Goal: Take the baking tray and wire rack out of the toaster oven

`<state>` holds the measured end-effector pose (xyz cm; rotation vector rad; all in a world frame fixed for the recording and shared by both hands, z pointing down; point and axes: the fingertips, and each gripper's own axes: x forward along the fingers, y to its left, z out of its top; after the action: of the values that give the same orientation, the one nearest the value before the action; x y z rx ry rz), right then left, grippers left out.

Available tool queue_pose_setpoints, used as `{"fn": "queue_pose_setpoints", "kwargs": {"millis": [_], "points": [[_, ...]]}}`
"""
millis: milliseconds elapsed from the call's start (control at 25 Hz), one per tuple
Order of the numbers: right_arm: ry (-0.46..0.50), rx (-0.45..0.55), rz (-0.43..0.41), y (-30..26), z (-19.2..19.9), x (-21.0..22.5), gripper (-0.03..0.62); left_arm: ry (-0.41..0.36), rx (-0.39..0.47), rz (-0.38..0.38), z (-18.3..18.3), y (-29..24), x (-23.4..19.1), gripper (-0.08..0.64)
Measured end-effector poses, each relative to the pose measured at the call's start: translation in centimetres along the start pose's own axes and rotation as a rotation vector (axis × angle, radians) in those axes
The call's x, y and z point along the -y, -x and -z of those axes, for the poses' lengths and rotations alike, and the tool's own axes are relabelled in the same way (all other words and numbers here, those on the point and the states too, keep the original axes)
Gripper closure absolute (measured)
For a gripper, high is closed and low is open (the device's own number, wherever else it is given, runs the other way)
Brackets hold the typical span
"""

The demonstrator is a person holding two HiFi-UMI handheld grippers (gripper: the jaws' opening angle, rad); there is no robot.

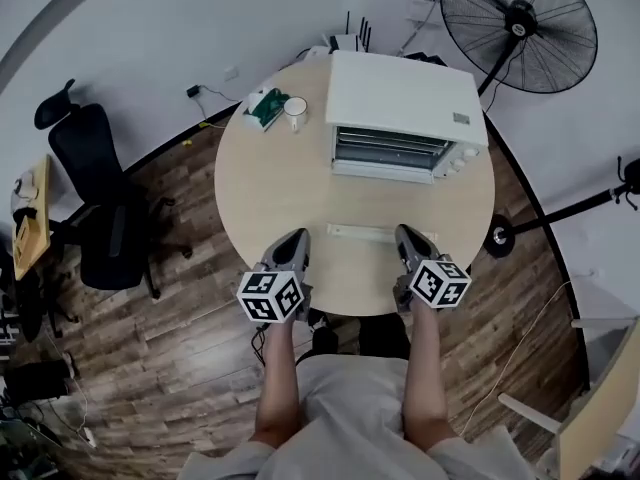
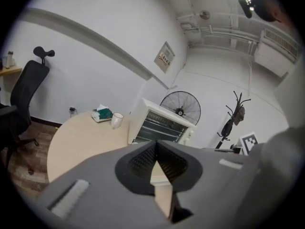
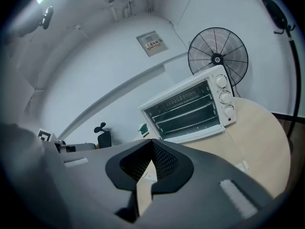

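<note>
The toaster oven (image 1: 405, 103) stands at the table's twelve-to-one o'clock edge. Its glass door (image 1: 370, 233) lies dropped flat toward the person. Inside, the shelves (image 3: 183, 109) stack as dark horizontal bars; which is the baking tray and which the wire rack cannot be told.

The left gripper (image 1: 292, 244) and right gripper (image 1: 410, 240) hover at six o'clock, just short of the door's handle. Each has its jaws pressed together on nothing.

To do this step well, I judge both should open, reach over the door and pinch a shelf's front lip near its two corners. Drawing it out level would stop thin metal from jamming in its rails.

The oven is a smooth white box and the round table (image 1: 260, 198) is pale matte wood. A glossy white mug (image 1: 295, 114) sits at eleven o'clock.
</note>
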<state>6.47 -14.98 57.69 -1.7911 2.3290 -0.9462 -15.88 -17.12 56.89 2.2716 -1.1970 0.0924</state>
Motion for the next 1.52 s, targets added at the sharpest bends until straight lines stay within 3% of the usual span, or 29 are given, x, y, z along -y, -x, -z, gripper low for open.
{"fn": "queue_pose_setpoints", "kwargs": {"millis": [360, 600, 840, 1000, 1120, 1320, 1520], "points": [[-0.17, 0.117, 0.121, -0.1, -1.0, 2.3, 0.595, 0.267, 0.019, 0.128, 0.6, -3.5, 0.0, 0.505], [-0.166, 0.101, 0.132, -2.8, -2.3, 3.3, 0.596, 0.285, -0.015, 0.145, 0.2, -6.9, 0.2, 0.505], [-0.258, 0.155, 0.148, -4.1, -4.1, 6.1, 0.597, 0.317, -0.005, 0.14, -0.6, -11.0, 0.8, 0.505], [-0.449, 0.245, 0.081, -4.5, -5.5, 8.2, 0.597, 0.383, -0.008, 0.157, -0.1, -14.2, 1.9, 0.505], [-0.521, 0.271, 0.04, -5.2, -6.0, 9.4, 0.597, 0.434, -0.007, 0.161, 0.4, -16.6, 2.2, 0.505], [-0.756, 0.333, -0.062, -7.5, -6.6, 11.8, 0.596, 0.604, 0.046, 0.217, 0.2, -20.6, 2.8, 0.505], [-0.847, 0.342, -0.098, -10.5, -6.9, 14.6, 0.595, 0.708, 0.077, 0.246, 0.4, -24.4, 2.7, 0.505]]}}
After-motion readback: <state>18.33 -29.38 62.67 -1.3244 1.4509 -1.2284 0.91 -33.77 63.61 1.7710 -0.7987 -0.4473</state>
